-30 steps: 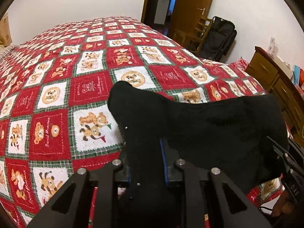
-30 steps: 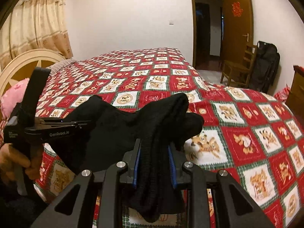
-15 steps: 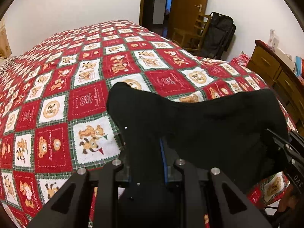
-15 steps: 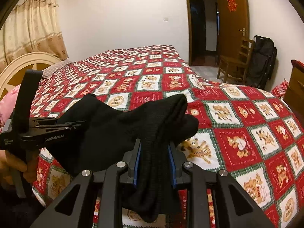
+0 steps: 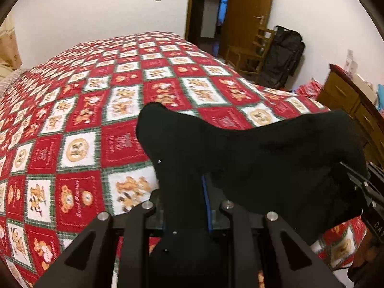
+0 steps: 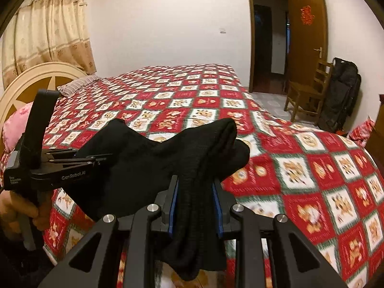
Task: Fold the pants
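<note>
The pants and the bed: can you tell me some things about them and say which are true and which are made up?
1. Both grippers are shut on the pants. True: the left gripper and the right gripper each clamp black cloth.
2. The pants lie flat on the bed. False: they hang between the grippers above it.
3. The pants are blue. False: they are black.
4. The door is open. True.
5. A chair stands beside the door. True.
6. The bedspread is plain white. False: it is red, white and green checks with bears.
</note>
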